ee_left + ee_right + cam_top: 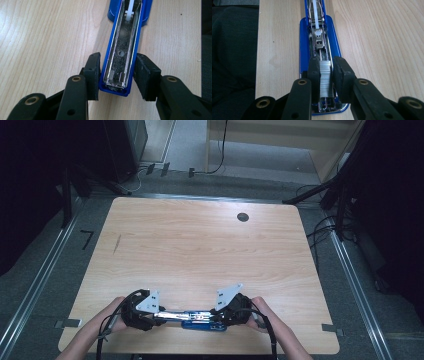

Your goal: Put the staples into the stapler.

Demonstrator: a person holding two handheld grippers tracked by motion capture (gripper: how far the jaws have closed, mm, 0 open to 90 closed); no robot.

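Left gripper (117, 75) jaws clamp opened blue stapler's lid (122, 50); right gripper (324, 72) jaws pinch silver staple strip (325, 77) over magazine, wooden table (200, 245).

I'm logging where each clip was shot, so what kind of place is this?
Probably a lab or office set up for recording. A bare wooden table stands on grey carpet, with dark stands and loose cables around it. Two hand-held grippers work on an opened blue stapler.
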